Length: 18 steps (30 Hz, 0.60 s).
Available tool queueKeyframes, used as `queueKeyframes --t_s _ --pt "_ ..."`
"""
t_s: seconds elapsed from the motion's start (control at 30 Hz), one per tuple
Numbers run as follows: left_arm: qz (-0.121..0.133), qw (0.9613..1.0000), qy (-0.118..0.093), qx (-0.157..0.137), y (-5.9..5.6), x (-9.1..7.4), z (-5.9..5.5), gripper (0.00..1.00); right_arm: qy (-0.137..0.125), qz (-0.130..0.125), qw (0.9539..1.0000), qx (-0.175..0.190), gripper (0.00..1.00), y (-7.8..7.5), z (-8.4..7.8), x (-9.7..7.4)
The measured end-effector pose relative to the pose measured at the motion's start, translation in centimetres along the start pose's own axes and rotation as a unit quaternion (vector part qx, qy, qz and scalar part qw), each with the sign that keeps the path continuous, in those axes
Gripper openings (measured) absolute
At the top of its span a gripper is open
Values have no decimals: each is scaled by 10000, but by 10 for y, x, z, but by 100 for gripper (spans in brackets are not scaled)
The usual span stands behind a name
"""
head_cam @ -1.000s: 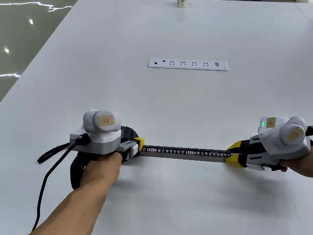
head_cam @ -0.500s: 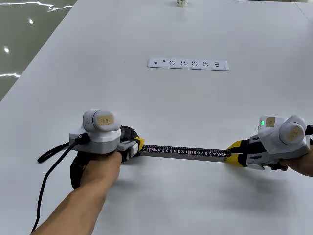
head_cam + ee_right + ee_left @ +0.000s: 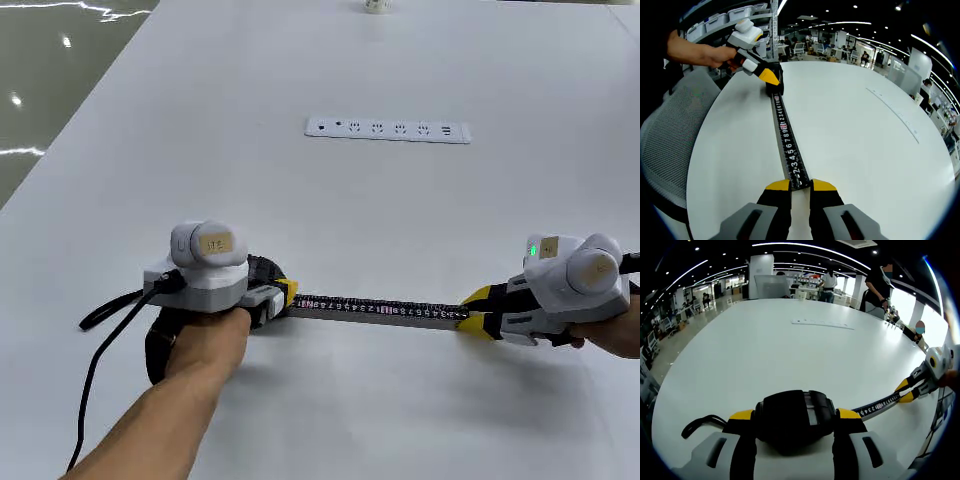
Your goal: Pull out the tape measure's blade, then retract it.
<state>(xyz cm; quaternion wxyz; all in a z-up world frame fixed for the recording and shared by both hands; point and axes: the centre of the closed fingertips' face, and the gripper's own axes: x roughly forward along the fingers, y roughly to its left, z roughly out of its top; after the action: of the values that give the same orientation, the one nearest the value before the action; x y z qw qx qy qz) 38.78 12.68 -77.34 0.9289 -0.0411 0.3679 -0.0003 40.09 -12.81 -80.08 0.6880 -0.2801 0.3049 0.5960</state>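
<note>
Across the near edge of the white table (image 3: 400,60) the tape measure is stretched between the two grippers. Its black case (image 3: 795,412) is clenched between the jaws of the left gripper (image 3: 272,296). The free end of the blade (image 3: 786,140) is pinched between the nearly closed jaws of the right gripper (image 3: 800,185). The blade is seen lying flat just above or on the table, printed face up, running straight from the case mouth to the right jaws.

Compared with the head views of a second and half a second ago, very little is found to have changed. The drawn-out length of blade looks the same, the case sits at the same spot, and both grips are kept. A small shift of the whole scene, shown by the power strip (image 3: 388,129) far up the table, is put down to the headset. At most, the right gripper may be judged to have eased a touch towards the left one.

From this the pull is judged to have stopped. The first half of the task appears done, and the moment reads as the turn from drawing out to retracting. For the return, the blade end would best be walked back towards the case under control, with the case held firm. A sudden release could let the blade snap back or whip. The black cable (image 3: 100,350) trailing from the left gripper lies well apart from the blade.
</note>
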Motion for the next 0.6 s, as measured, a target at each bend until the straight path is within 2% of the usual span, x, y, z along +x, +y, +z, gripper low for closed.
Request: queueKeyframes --t_s 0.6 --pt "-30 10000 -5 -11 0 1 -1 56 -26 49 10000 -25 9 5 10 8"
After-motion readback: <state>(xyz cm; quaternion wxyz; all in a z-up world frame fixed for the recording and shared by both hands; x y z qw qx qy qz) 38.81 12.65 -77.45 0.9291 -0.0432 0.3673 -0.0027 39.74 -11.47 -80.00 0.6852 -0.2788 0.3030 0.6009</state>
